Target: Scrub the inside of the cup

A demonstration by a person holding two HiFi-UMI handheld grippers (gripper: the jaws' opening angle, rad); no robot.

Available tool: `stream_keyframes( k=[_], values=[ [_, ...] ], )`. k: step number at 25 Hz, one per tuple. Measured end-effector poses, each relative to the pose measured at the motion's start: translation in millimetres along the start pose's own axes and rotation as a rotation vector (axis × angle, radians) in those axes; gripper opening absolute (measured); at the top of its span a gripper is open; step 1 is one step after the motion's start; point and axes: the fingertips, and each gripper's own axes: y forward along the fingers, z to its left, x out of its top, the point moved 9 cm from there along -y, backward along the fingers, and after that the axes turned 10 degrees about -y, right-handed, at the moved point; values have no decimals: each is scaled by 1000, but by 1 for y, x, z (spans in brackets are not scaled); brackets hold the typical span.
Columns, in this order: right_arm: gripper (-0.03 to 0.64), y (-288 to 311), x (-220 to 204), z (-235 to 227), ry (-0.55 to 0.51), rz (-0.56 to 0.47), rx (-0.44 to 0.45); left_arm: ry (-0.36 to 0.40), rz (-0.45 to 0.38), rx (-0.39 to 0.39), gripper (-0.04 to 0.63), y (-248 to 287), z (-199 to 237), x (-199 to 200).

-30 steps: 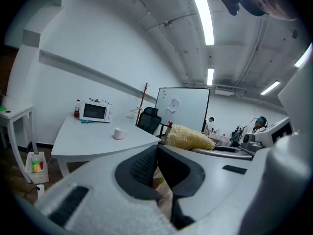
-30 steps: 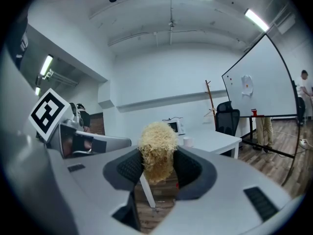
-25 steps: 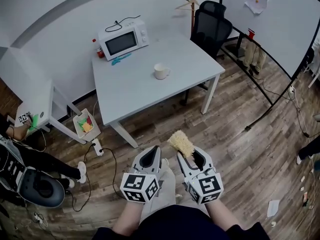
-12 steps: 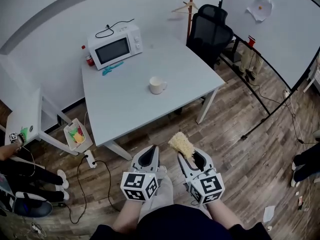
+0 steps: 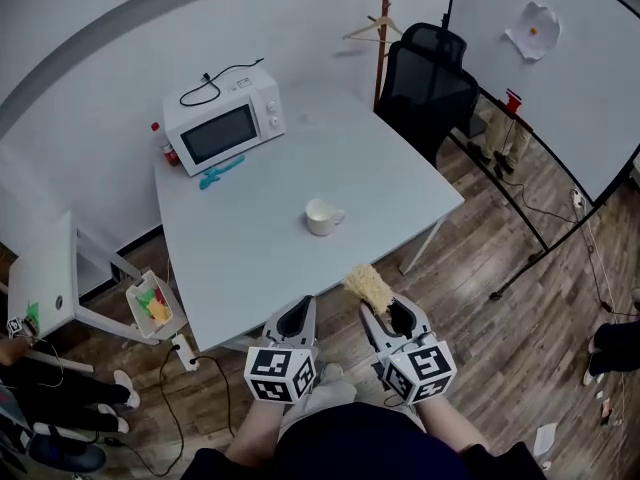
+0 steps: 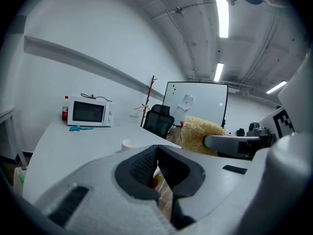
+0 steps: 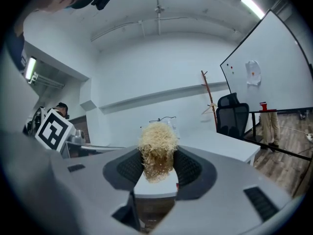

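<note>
A white cup (image 5: 322, 217) stands upright near the middle of the grey table (image 5: 250, 258), its handle to the right. In the left gripper view the cup (image 6: 128, 144) shows small beyond the jaws. My left gripper (image 5: 297, 318) hangs shut and empty at the table's near edge. Beside it, my right gripper (image 5: 380, 313) is shut on a yellow loofah scrubber (image 5: 366, 288), which sticks out past the fingertips. From the right gripper view the scrubber (image 7: 157, 148) fills the gap between the pads. Both grippers are well short of the cup.
A white microwave (image 5: 223, 120) sits at the table's far left corner, with a red-capped bottle (image 5: 165, 143) and a teal tool (image 5: 221, 172) next to it. A black office chair (image 5: 432, 73) stands at the far right. A small side table (image 5: 45, 283) and a basket (image 5: 150, 305) are left.
The view has moved in toward the table, so the cup and the table edge now lie closer to both grippers. The grip on the scrubber is unchanged.
</note>
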Motion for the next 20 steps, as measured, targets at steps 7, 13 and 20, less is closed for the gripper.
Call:
stream_keyframes(
  k=[7, 13, 20],
  values=[
    [175, 70, 12, -20, 15, -12, -17, 4, 13, -13, 18, 50, 41, 25],
    [175, 101, 19, -40, 39, -18, -43, -12, 21, -3, 18, 83, 65, 33],
    [175, 129, 16, -77, 75, -1, -40, -9, 61, 6, 18, 119, 75, 27]
  ],
)
